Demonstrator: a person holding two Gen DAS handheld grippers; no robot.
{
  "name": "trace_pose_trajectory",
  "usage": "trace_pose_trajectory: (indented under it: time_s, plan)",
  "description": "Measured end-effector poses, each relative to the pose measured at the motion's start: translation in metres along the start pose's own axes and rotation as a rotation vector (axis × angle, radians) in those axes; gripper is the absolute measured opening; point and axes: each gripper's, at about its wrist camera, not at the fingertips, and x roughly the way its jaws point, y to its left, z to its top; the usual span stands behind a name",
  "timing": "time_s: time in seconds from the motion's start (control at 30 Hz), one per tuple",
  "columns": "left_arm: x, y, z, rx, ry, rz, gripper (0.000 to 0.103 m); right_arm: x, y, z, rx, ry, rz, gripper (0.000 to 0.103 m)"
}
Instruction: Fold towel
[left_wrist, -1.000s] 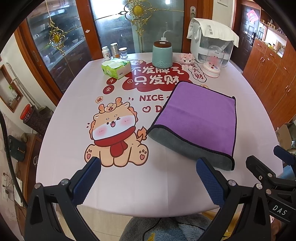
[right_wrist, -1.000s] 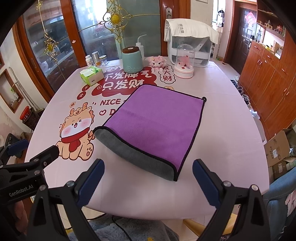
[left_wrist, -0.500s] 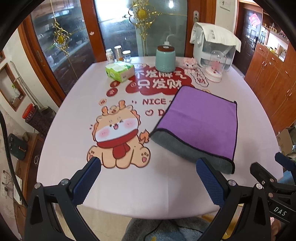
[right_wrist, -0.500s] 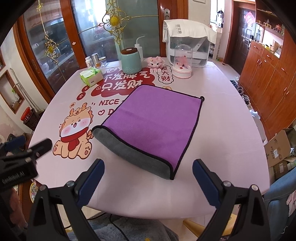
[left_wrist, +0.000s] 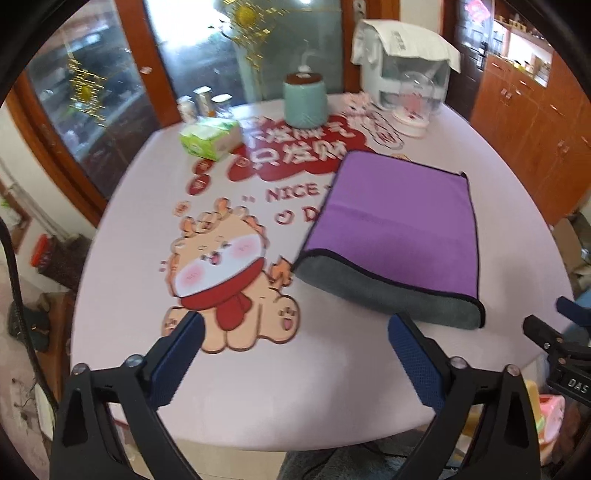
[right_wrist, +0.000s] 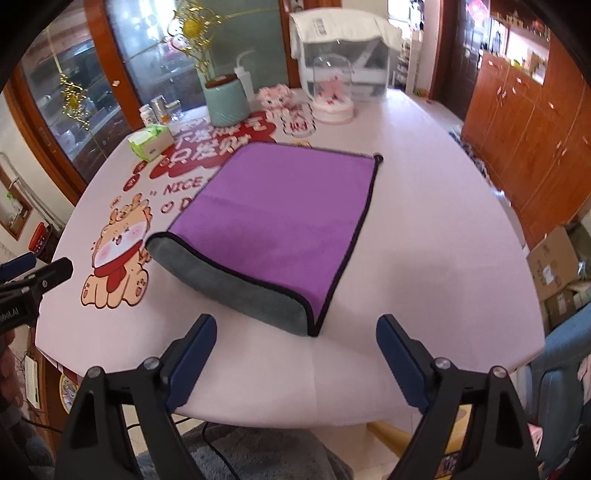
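Observation:
A purple towel (left_wrist: 395, 225) with a grey underside and black trim lies folded over on the pink table, its rounded grey fold toward me. It also shows in the right wrist view (right_wrist: 280, 214). My left gripper (left_wrist: 295, 354) is open and empty, above the table's near edge, left of the towel's near corner. My right gripper (right_wrist: 295, 354) is open and empty, just short of the towel's near right corner. Each gripper's tip shows at the edge of the other's view.
A green tissue box (left_wrist: 210, 138), a teal jar (left_wrist: 304, 99), small bottles (left_wrist: 201, 103), a glass dome with a figure (left_wrist: 413, 107) and a covered white appliance (right_wrist: 343, 55) stand at the table's far side. Wooden cabinets (right_wrist: 517, 122) are on the right.
Both grippers have drawn back and tilted a little; the towel lies as before. Both stay open.

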Motion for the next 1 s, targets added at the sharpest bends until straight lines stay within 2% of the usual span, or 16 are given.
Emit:
trace_pose_trajectory:
  time_s: [0.1,0.23,0.4,0.53,0.7,0.9,0.97,1.0]
  plan:
    - [0.012,-0.002,0.005,0.040,0.004,-0.014,0.097,0.009,-0.008,-0.005,0.015,0.018,-0.014,0.086]
    - [0.031,-0.004,0.013,0.102,0.025,-0.089,0.097,0.022,-0.018,-0.009,0.047,0.045,-0.003,0.085]
    - [0.056,-0.002,0.022,0.179,0.033,-0.164,0.096,0.040,-0.024,-0.009,0.077,0.083,0.011,0.075]
    - [0.087,0.005,0.033,0.225,0.083,-0.191,0.085,0.053,-0.023,-0.008,0.083,0.107,0.022,0.070]
    - [0.118,0.015,0.046,0.239,0.141,-0.257,0.078,0.069,-0.024,-0.004,0.099,0.131,0.034,0.068]
    - [0.153,0.011,0.057,0.335,0.208,-0.292,0.066,0.082,-0.025,0.001,0.098,0.141,0.038,0.065]
    - [0.164,0.009,0.060,0.360,0.242,-0.316,0.057,0.086,-0.024,0.003,0.091,0.141,0.042,0.065]
    - [0.169,0.008,0.061,0.373,0.259,-0.326,0.056,0.087,-0.024,0.003,0.086,0.142,0.043,0.064]
